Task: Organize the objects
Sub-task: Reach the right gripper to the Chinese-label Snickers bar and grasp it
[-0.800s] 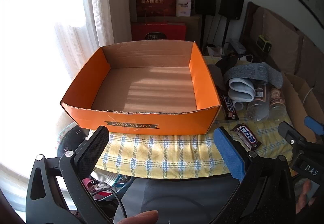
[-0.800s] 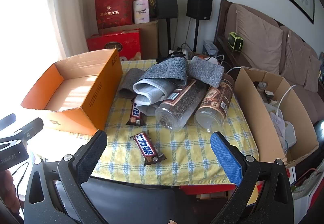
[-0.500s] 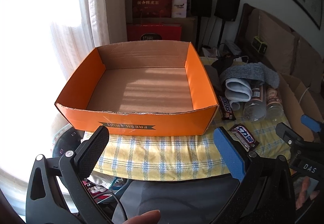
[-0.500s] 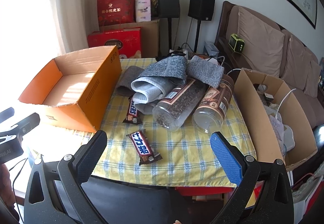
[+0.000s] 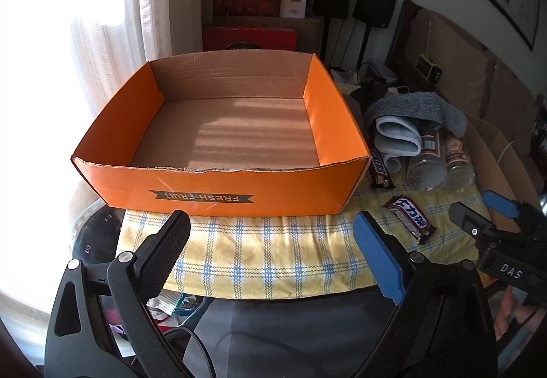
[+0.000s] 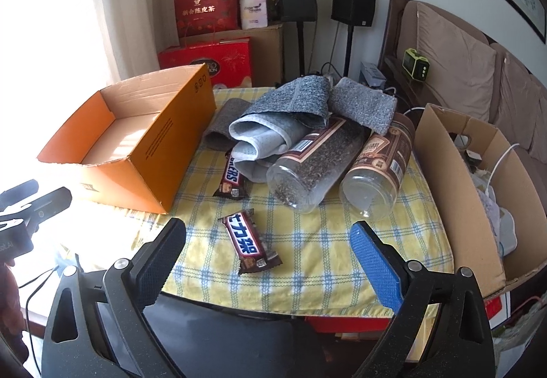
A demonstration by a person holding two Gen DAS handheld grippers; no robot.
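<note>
The right gripper [image 6: 266,261] hangs wide open and empty, a glossy brown candy bar [image 6: 251,243] lying just beyond its fingers on the yellow checked cloth [image 6: 307,258]. The left gripper [image 5: 270,248], equally spread and empty, faces an orange cardboard box [image 5: 205,186].

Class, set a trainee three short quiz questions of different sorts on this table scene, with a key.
1. True or false: the orange box already holds a snack bar.
2. How many clear jars lie on the checked cloth? A one, B two, C three.
3. Fill in: both the left gripper and the right gripper are ____.

Key: 1 false, it holds nothing; 2 B; 3 open, holding nothing.
</note>
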